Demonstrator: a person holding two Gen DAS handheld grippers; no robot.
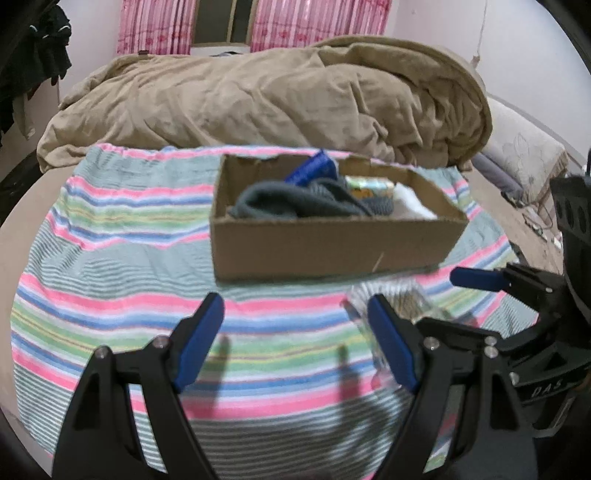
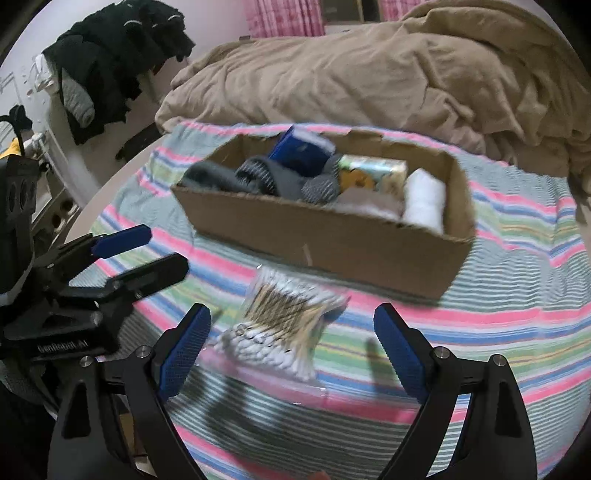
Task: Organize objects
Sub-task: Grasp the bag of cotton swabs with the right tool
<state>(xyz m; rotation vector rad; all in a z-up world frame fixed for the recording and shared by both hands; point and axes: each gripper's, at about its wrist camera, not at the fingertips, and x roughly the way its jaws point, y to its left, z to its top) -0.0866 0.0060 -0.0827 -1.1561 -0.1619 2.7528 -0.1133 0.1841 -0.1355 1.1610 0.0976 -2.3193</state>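
Observation:
A clear bag of cotton swabs (image 2: 280, 325) lies on the striped cloth (image 2: 517, 295) in front of a cardboard box (image 2: 332, 240). My right gripper (image 2: 291, 332) is open, its fingers on either side of the bag, apart from it. The box holds grey knitwear (image 2: 266, 177), a blue packet (image 2: 299, 147), a small carton (image 2: 373, 170) and a white roll (image 2: 424, 199). My left gripper (image 1: 295, 314) is open and empty over the cloth (image 1: 129, 258), short of the box (image 1: 325, 243). The bag (image 1: 399, 299) shows just behind its right finger. The right gripper (image 1: 480, 278) shows at the right.
A crumpled tan blanket (image 1: 258, 96) lies behind the box on the bed. Dark clothes (image 2: 110, 66) hang at the far left. Pink curtains (image 1: 155, 26) cover the back wall. A pale pillow (image 1: 524, 151) is at the right edge.

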